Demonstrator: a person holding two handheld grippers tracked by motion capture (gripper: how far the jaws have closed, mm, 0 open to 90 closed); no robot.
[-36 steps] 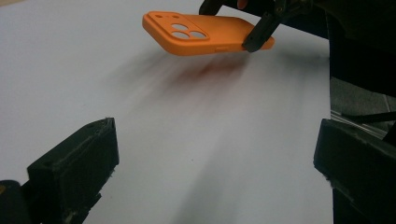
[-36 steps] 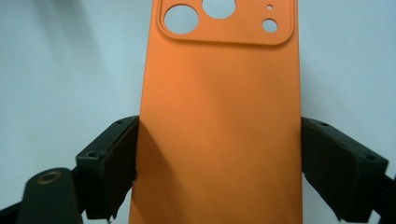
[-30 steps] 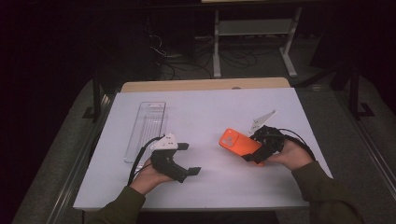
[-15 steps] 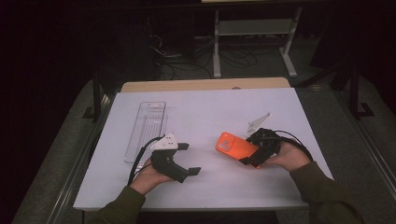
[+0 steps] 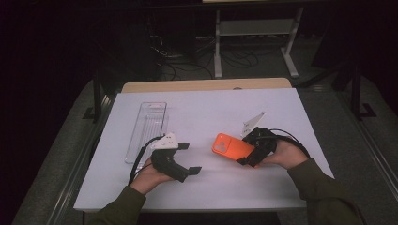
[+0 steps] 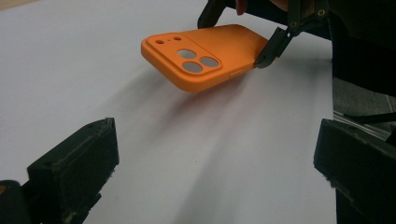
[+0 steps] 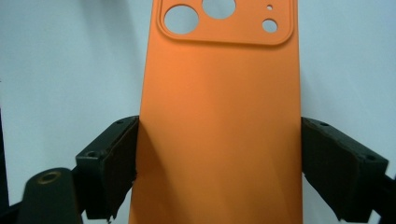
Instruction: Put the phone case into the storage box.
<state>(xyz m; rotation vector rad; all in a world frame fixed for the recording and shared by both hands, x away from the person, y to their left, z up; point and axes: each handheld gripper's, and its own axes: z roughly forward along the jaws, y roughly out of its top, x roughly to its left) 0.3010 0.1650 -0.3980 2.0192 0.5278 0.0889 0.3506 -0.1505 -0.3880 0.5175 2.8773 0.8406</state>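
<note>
My right claw (image 5: 248, 152) grips the orange case (image 5: 231, 146) by its two long edges, near the plain end, with the camera-hole end sticking out ahead of the jaws. In the left gripper view the case (image 6: 205, 53) hangs above the white counter (image 5: 211, 112) with a shadow under it, tilted so the hole end dips lowest. My left claw (image 5: 186, 158) is open and holds nothing, resting low near the front of the counter, its jaws spread wide and pointed toward the case.

What worries me most is the hold itself. The case is thin and looks soft (an empty shell, no phone in it), and I am pinching it across its width, so a harder squeeze would likely bow it between the jaws and let it spring out. In the right gripper view both pads (image 7: 114, 158) sit at the edges (image 7: 219, 116), and the grip is far from the overhanging end, so a quick swing could make it pivot or slide.

If I lower it at this tilt, the hole end will touch the counter first and may lever the case out of my jaws.

The clear tray (image 5: 148, 131) lies well to the left, beyond my left hand (image 5: 152, 176); crossing over there risks knocking the two claws together or snagging a cable (image 5: 293, 140).
</note>
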